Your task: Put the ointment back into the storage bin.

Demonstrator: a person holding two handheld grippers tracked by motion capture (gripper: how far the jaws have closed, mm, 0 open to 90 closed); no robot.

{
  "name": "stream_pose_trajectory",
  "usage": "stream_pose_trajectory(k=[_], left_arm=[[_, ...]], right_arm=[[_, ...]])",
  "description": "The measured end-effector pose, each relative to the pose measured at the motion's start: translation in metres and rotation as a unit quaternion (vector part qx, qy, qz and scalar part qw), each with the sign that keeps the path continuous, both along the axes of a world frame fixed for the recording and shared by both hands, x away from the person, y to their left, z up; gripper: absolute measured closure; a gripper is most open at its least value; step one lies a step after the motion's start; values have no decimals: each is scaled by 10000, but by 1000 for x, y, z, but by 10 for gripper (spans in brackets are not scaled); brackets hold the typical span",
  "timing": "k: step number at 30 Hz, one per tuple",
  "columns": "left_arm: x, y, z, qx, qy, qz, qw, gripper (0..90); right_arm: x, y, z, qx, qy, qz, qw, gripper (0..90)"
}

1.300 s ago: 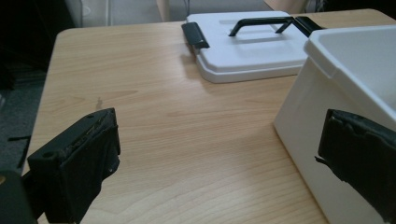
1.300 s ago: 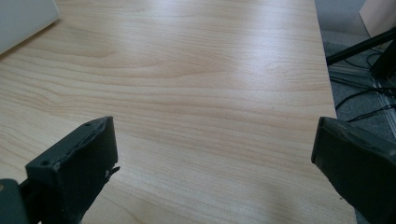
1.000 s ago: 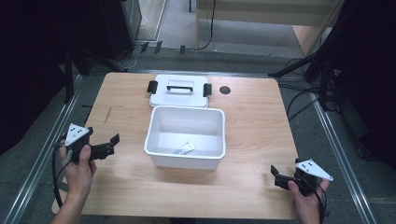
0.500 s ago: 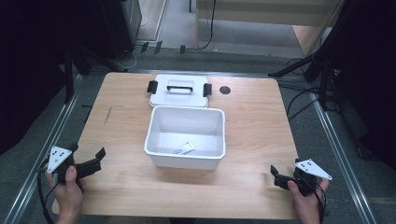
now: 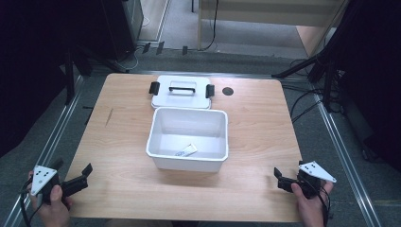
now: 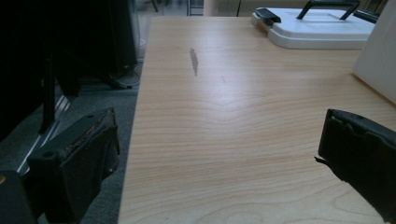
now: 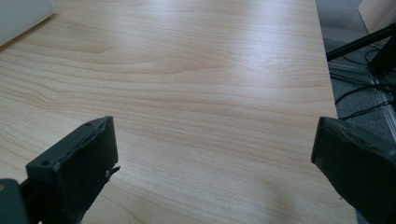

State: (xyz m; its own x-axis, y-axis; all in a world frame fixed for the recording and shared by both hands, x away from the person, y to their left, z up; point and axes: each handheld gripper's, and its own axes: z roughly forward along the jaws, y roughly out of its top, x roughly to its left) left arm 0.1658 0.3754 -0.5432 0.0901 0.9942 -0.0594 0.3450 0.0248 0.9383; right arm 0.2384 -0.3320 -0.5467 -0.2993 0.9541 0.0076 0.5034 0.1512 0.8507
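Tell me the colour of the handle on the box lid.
The handle is black, on a white lid; the high view shows it best.

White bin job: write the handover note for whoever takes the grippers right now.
Left gripper: open, empty, at the table's near left corner.
Right gripper: open, empty, at the near right edge.
White bin: mid-table, uncovered, with a small white packet lying on its floor.
Lid: flat on the table just behind the bin, handle up.
Done: packet is in the bin.
Left: probably fit the lid on the bin.
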Motion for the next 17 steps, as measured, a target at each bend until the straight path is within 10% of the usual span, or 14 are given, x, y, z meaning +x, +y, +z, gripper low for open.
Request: stream_pose_trajectory(k=[17], left_arm=[[3, 14, -5, -445, 147, -27, 9989, 0]], right_arm=[[0, 0, 0, 13, 0, 12, 10000, 2]])
